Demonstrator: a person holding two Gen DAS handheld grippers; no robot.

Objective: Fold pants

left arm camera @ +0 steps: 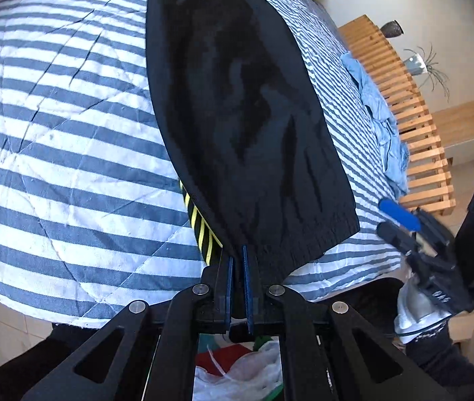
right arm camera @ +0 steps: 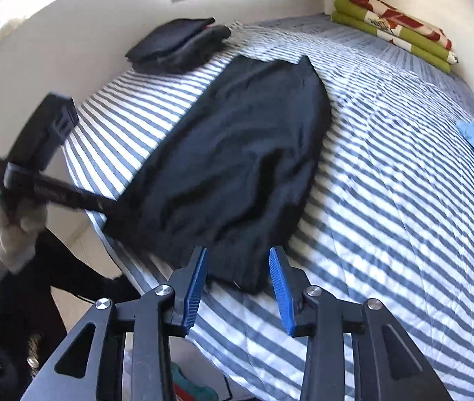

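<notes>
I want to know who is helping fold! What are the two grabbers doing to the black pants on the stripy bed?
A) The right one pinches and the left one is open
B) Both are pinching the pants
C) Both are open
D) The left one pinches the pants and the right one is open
D: the left gripper is shut on the edge of the black pants, while the right gripper is spread open, holding nothing.

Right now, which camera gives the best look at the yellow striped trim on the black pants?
The left wrist view: the yellow striped trim peeks out under the black pants beside the closed left tongs. The right wrist view shows the pants but none of the trim.
</notes>
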